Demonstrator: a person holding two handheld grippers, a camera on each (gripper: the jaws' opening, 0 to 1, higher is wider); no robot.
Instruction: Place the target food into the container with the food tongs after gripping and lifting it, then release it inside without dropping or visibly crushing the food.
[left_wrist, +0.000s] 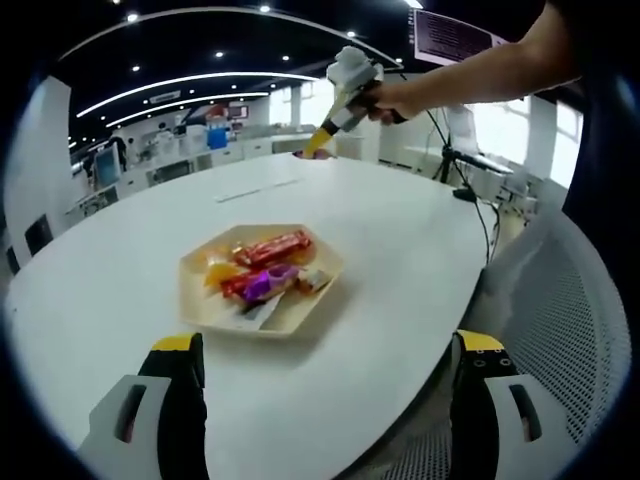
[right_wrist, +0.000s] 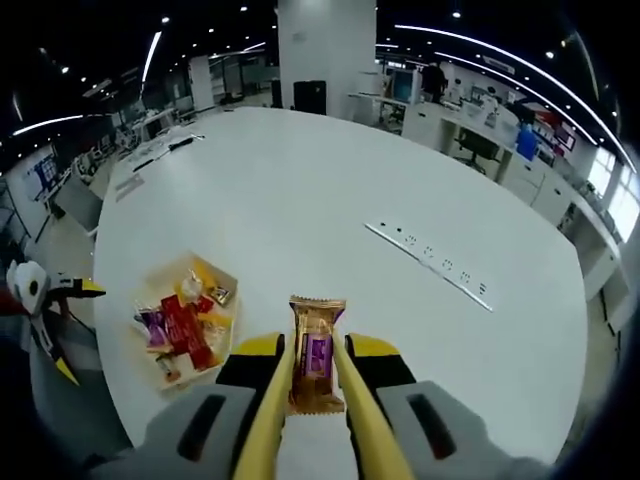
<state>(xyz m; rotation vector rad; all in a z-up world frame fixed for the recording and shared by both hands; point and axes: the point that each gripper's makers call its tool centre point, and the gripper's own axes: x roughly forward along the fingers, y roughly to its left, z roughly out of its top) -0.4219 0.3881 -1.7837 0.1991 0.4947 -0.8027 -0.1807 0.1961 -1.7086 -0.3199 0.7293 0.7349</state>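
In the left gripper view, the left claw (left_wrist: 325, 375) hangs with its jaws spread wide and nothing between them, just above the near edge of a broad white desk (left_wrist: 400, 230). A pale six-sided tray (left_wrist: 200, 300) sits on the desk a little beyond the jaws, close to that near edge, holding wrapped snacks (left_wrist: 268, 268) in red, purple and orange. The desk surface past the tray runs open to its far curved edge. There a person's arm (left_wrist: 480, 70) reaches in from the right, holding the right claw (left_wrist: 318, 143), whose yellow tips point down near the far edge. A mesh chair back (left_wrist: 560, 320) stands off the desk's right side. In the right gripper view, the right claw (right_wrist: 312, 400) carries yellow food tongs (right_wrist: 272, 420) in its jaws, the two long blades running forward side by side. Between the blades lies a gold-wrapped snack bar (right_wrist: 317, 352) with a purple label; whether the blades press it or merely flank it cannot be told. The tray (right_wrist: 225, 280) lies to the left of the tongs, near the desk's left edge, well apart from the bar. A strip of power sockets (right_wrist: 430, 264) crosses the desk to the right, with bare white surface all around it. The left claw (right_wrist: 45, 320) peeks in at the far left, beyond the desk edge.
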